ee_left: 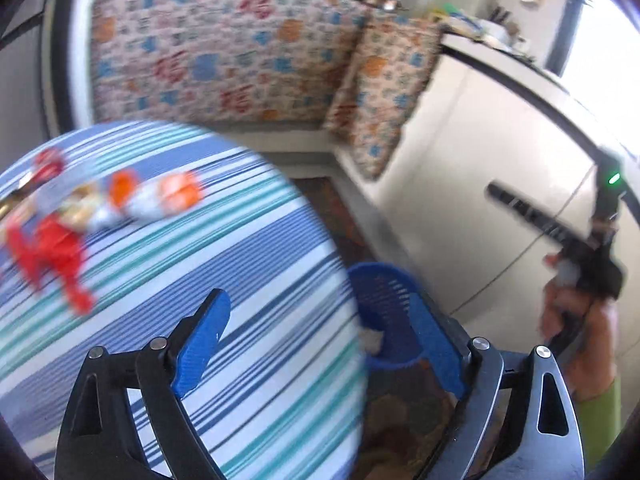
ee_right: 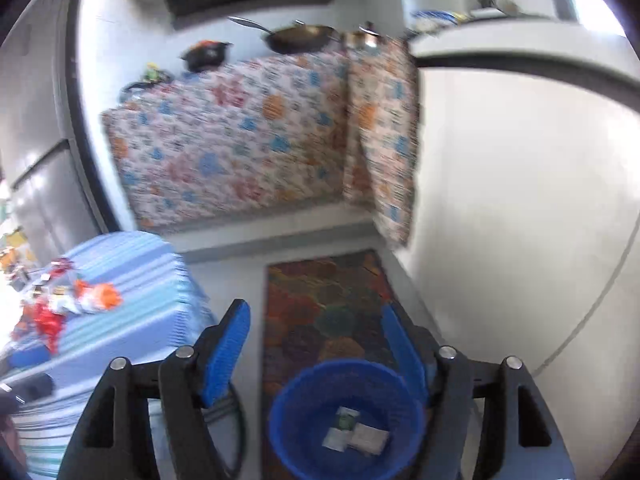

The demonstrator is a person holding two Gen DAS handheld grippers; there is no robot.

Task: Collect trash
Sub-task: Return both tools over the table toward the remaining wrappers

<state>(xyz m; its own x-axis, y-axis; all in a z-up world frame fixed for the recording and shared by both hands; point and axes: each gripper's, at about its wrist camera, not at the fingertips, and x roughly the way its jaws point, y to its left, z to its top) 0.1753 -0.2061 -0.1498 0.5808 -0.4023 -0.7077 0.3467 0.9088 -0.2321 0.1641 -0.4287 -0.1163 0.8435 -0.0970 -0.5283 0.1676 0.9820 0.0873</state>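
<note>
Blurred trash lies on the striped table [ee_left: 240, 320]: a red wrapper [ee_left: 52, 256] and orange-and-white wrappers [ee_left: 160, 196], also seen as orange-and-white wrappers [ee_right: 94, 300] at far left in the right wrist view. A blue mesh basket [ee_right: 344, 420] stands on the floor with white wrappers [ee_right: 356, 434] inside; its rim [ee_left: 380, 280] shows beside the table. My left gripper [ee_left: 316, 308] hangs open over the table's edge, nothing between its blue pads. My right gripper [ee_right: 314, 312] is open above the basket and holds nothing.
A floral curtain [ee_right: 240, 140] covers the counter ahead, with a wok [ee_right: 300, 38] and pots on top. A white fridge [ee_left: 480, 160] stands at the right. A patterned rug [ee_right: 328, 300] lies under the basket. A person's hand [ee_left: 576, 320] shows at right.
</note>
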